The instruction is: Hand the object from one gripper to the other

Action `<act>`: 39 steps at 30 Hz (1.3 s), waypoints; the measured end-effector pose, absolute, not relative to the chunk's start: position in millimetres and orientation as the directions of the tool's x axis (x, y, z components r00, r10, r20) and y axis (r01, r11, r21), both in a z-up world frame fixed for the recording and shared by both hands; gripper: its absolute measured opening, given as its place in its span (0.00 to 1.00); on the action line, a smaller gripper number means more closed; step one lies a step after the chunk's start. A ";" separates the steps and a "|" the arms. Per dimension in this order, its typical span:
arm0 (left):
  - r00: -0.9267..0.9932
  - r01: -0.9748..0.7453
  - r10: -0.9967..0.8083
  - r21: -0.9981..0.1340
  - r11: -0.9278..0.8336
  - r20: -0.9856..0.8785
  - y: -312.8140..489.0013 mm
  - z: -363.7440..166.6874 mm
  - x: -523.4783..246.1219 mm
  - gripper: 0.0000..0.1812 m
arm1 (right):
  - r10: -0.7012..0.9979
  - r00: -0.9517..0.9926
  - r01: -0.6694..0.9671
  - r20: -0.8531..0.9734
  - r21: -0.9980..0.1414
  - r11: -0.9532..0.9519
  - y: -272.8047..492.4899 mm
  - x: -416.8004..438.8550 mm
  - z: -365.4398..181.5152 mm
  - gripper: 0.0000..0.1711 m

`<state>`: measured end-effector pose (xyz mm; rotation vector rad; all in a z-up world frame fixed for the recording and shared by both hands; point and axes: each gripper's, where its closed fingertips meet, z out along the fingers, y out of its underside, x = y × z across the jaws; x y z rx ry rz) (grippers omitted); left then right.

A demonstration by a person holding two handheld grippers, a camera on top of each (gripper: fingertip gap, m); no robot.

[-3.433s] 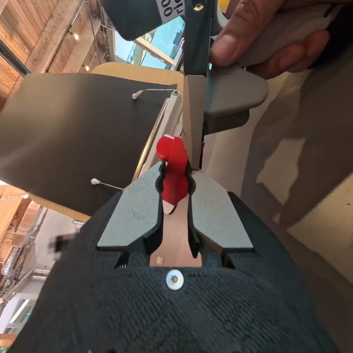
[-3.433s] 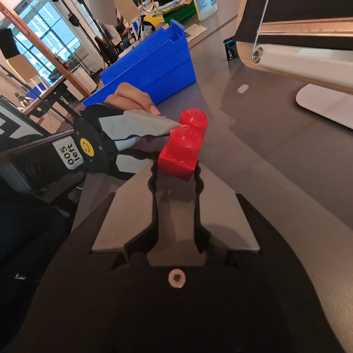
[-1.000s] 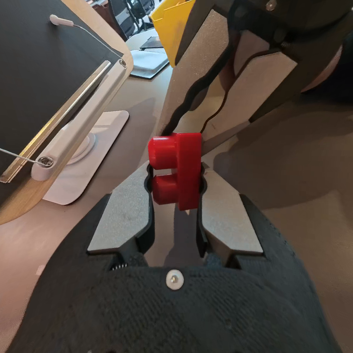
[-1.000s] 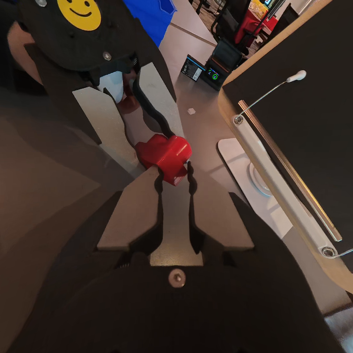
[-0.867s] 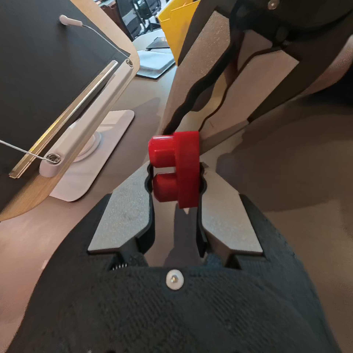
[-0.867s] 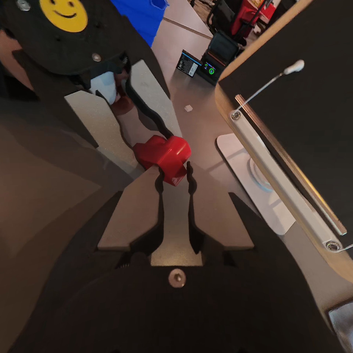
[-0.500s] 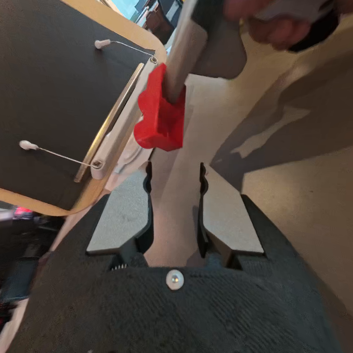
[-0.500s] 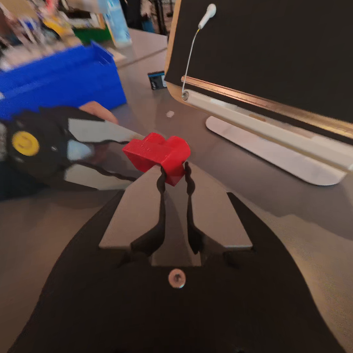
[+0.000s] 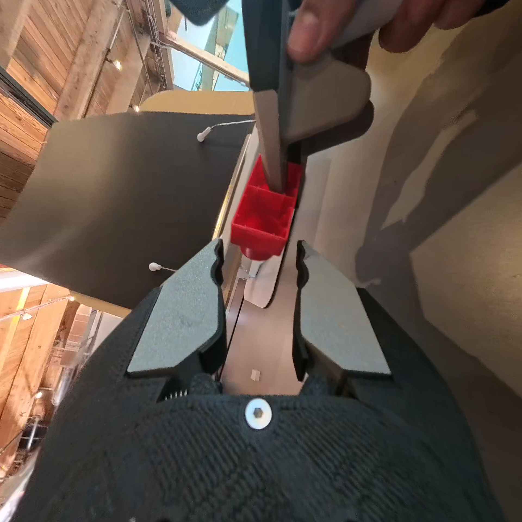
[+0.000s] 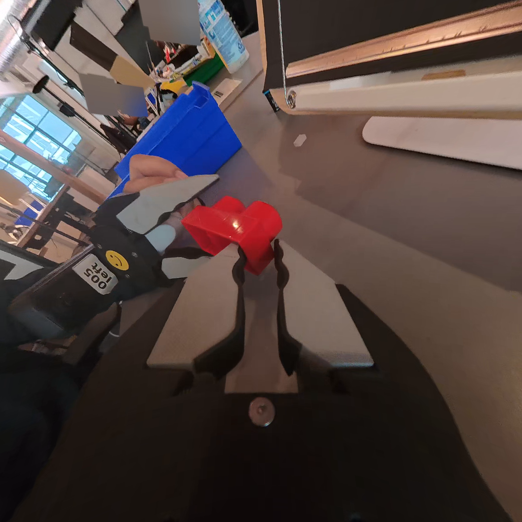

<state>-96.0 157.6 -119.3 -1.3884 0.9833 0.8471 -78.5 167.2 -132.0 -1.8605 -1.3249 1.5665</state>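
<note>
A red two-stud brick (image 10: pixel 234 226) is clamped by its end between the fingertips of my right gripper (image 10: pixel 258 248), which is shut on it above the grey table. In the left wrist view the brick (image 9: pixel 262 217) shows its hollow underside, and the right gripper's fingers (image 9: pixel 271 158) come down onto it from above, with a hand behind them. My left gripper (image 9: pixel 258 254) is open and empty, its fingertips just short of the brick and apart from it. In the right wrist view the left gripper (image 10: pixel 203 214) sits open to the left of the brick.
A black board with a wooden rim (image 9: pixel 127 197) stands on a white base (image 10: pixel 452 144) close beside both grippers. A blue bin (image 10: pixel 183 141) and a white bottle (image 10: pixel 226 36) stand farther back on the table (image 10: pixel 395 226). Both grippers' tips are close together, under 4 cm apart.
One second ago both grippers held the brick. The left gripper has let go and opened; the right gripper has carried the brick off, and both views have tilted.
</note>
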 end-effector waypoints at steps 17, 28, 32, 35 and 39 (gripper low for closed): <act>0.808 -0.211 -0.578 -0.971 -0.108 -0.111 140.7 -111.5 -74.6 0.19 | 0.914 -0.248 0.288 -0.321 -0.925 -0.247 156.4 -70.3 -93.8 0.24; 0.510 0.089 -0.797 -0.942 -0.325 0.323 111.5 -104.1 -43.2 0.20 | 0.816 -0.503 0.276 -0.285 -0.948 -0.160 107.6 -60.3 -81.5 0.20; 0.563 0.059 -0.789 -0.964 -0.260 0.247 114.5 -102.4 -47.7 0.19 | 0.845 -0.475 0.337 -0.247 -0.938 -0.085 106.5 -62.4 -96.4 0.19; 0.581 0.042 -0.779 -0.965 -0.258 0.234 116.7 -104.5 -48.0 0.19 | 0.855 -0.469 0.328 -0.223 -0.942 -0.065 108.3 -62.8 -98.1 0.20; 0.603 0.008 -0.769 -0.966 -0.260 0.212 118.4 -108.7 -47.9 0.19 | 0.859 -0.449 0.367 -0.245 -0.927 -0.073 111.9 -62.6 -102.7 0.19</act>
